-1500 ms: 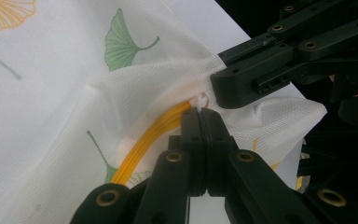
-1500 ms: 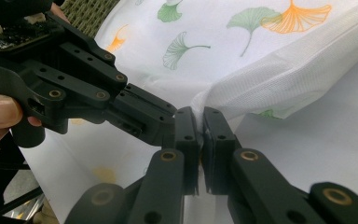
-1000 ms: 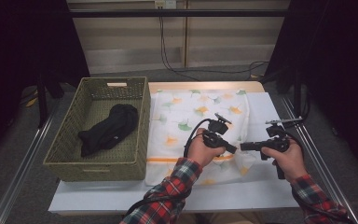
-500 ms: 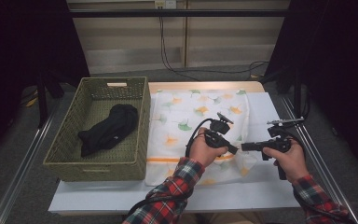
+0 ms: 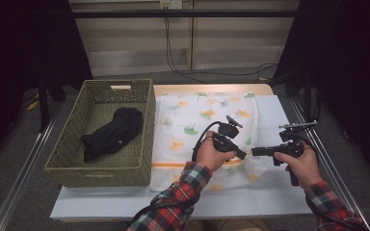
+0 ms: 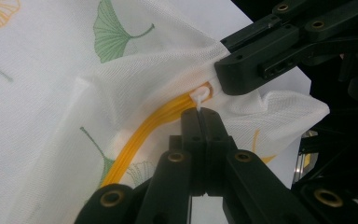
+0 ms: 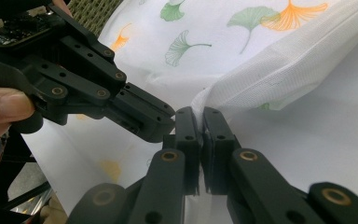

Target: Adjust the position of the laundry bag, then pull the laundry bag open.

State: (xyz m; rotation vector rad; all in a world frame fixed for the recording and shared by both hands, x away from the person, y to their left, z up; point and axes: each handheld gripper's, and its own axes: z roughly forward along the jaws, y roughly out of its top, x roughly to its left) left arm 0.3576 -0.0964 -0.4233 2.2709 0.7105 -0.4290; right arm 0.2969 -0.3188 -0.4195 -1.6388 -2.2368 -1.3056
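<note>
Mesh is what I am dealing with: a white mesh laundry bag printed with green and orange ginkgo leaves, lying flat on the white table just beside the green woven basket. It looks light, soft and floppy, so I judge it will sag wherever it is unsupported. My left gripper is clamped on the small white zipper pull at the end of the orange zipper; my right gripper pinches the mesh corner beside it. Both hands hover low over the bag's near right corner, jaws pointing toward each other, nearly touching.
</note>
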